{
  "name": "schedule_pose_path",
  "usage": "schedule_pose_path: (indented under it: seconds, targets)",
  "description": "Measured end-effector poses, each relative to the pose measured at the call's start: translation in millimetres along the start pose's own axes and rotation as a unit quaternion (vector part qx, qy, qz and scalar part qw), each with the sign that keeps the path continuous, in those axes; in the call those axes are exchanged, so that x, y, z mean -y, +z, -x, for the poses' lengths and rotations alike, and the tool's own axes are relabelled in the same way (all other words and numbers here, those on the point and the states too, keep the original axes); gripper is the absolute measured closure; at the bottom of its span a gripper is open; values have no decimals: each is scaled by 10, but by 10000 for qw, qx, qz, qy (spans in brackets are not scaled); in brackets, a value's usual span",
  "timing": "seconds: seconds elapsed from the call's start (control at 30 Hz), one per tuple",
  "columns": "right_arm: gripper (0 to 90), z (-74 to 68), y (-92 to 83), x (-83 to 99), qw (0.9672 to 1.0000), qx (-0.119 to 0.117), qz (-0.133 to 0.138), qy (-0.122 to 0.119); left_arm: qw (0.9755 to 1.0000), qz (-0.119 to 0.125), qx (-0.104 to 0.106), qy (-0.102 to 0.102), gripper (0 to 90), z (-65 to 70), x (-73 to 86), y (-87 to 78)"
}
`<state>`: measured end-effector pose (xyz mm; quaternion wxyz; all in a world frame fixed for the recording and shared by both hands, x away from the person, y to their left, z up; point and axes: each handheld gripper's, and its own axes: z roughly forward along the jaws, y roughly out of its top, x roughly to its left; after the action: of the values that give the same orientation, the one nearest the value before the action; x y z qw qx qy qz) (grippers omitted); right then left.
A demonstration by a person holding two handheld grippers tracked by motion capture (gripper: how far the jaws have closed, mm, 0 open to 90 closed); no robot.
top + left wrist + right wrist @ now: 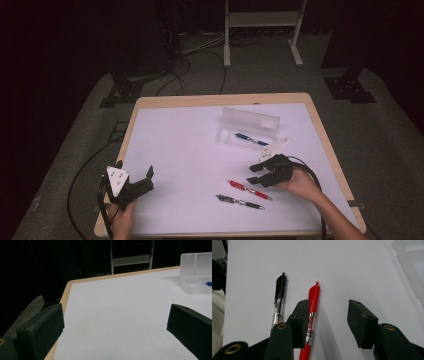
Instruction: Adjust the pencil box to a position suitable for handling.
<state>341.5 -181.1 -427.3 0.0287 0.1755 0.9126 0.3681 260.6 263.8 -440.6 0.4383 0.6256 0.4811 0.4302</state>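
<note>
— Dark all round us, cables on the floor and a pale metal frame (262,20) at the back; our work sits on a white sheet over the wooden table (220,99). Where do we stand with the right gripper (256,174)?

— We have it low over the sheet, jaws apart, nothing clamped. In the right gripper view the red pen (311,315) lies between the jaws, close against the inner face of the one on the left of that view, while the other jaw stands well clear of it. Whether that near jaw actually touches the pen we cannot tell.

— And beyond the red pen?

— Just beside it, outside the jaws, we see the black pen (279,300), lying nearly parallel. From the high view both pens lie near the front edge of the table, the red one (249,189) nearer the gripper, the black one (240,201) towards us.

— Farther out?

— We see the clear plastic case (247,127) beyond the right gripper, its lid up, with a blue pen (251,139) lying inside.

— Our left gripper (134,173)?

— We hold it at the near left corner, well apart from the pens, jaws wide and empty over bare sheet.
</note>
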Motion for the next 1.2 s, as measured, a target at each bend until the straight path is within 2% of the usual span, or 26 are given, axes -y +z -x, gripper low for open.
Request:
schedule_pose_path:
  seconds: [0.07,0.4,0.43,0.6,0.87,0.9,1.2]
  targets:
    - [512,-18,28,19,10000,-15,-36,-56,10000,7,-4,-6,4,-3,0,-3]
    - [527,-110,176,97,9996,-142,-255,-25,10000,-4,-12,-15,4,-6,1,-2]
    - [549,-126,215,113,9993,-156,-336,-54,10000,-4,-12,-15,4,-6,0,-1]
    - [593,-152,248,110,9990,-166,-397,-71,10000,3,-13,-5,4,-9,-2,-6]
    - [640,-150,304,153,9985,-78,-532,-115,10000,10,-19,-1,4,-12,-2,-6]
    - [644,-155,313,161,9984,-102,-563,-40,10000,13,-18,-6,4,-13,-1,-7]
    - [731,-176,306,184,9987,29,-492,-83,10000,19,-20,7,4,-10,-3,-7]
